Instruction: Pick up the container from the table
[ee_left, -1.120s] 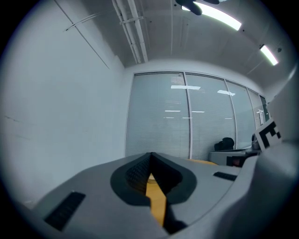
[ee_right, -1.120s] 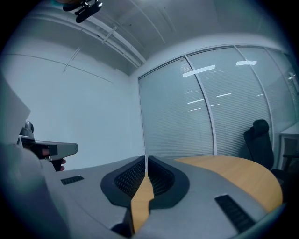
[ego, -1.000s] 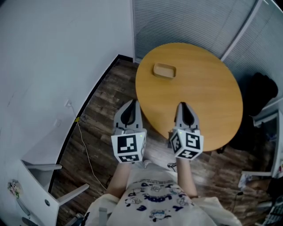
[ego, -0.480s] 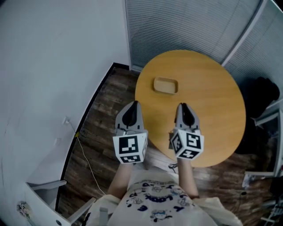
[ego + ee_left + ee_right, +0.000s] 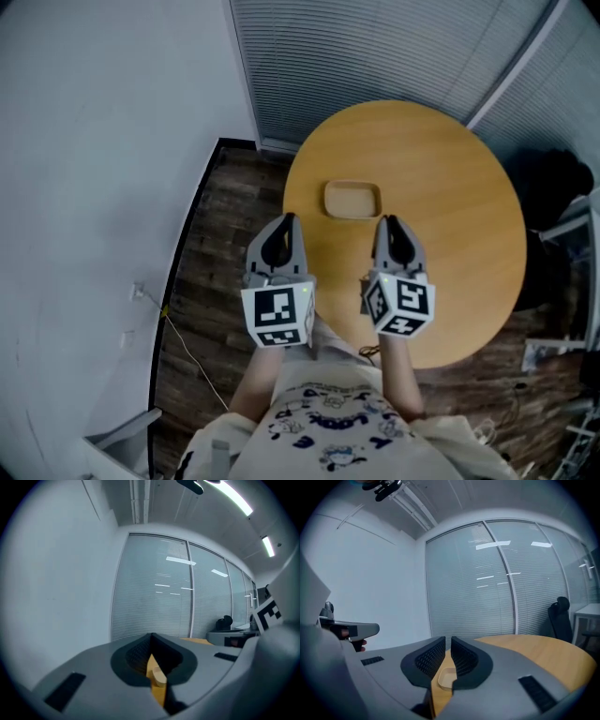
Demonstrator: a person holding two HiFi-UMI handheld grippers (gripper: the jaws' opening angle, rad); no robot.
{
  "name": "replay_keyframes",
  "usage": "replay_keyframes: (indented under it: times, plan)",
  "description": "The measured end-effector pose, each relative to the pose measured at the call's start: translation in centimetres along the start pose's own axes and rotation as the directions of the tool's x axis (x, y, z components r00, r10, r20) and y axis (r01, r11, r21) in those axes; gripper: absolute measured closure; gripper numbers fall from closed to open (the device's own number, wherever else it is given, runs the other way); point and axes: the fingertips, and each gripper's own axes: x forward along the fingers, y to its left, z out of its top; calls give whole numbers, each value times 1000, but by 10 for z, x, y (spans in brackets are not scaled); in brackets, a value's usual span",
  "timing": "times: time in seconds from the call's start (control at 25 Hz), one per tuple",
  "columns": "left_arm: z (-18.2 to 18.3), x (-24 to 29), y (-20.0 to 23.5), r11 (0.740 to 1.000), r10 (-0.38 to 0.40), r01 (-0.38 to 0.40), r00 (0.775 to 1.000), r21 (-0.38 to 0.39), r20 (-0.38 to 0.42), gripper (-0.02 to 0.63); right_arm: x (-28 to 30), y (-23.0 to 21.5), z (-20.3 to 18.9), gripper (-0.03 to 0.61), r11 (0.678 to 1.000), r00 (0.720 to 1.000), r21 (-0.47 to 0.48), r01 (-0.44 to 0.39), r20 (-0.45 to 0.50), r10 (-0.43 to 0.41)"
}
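Head view: shallow tan container (image 5: 352, 200) flat on round wooden table (image 5: 450, 178), on the side nearest the person, nothing else on the top. Just short of it, left gripper (image 5: 281, 228) over the table's edge & right gripper (image 5: 392, 230) over the wood, one to each side of the container, neither touching it. Left gripper view: jaws pressed together, nothing held; container visible thru the notch beneath them. Right gripper view: jaws all but together, thin slit only, nothing in it; container ahead on the table, roughly lined up w/ the slit. Judged step: approach, pick not yet begun. Next, prob.: spread one pair of jaws enough for the rim, drop & reach fwd to a wall of the container, close on it, then lift. Low thin wall, so likely need for a level, careful bite.
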Motion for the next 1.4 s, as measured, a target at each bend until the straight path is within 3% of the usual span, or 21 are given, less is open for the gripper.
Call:
replay_keyframes:
  times: [0.52,0.88,1.4]
  plan:
    - [-52,46,16,995,-87,81,989,-57,-118,612,36,-10,-37,558,996,991,-7,93,-95,-94]
    - [-86,76,11,992,-103,86,973,-90,-206,612,56,-30,-65,557,992,977,12,127,-174,-123]
    - [-122,113,2,991,-101,68,950,-119,-297,612,91,-63,-108,466,990,950,28,135,-288,-121]
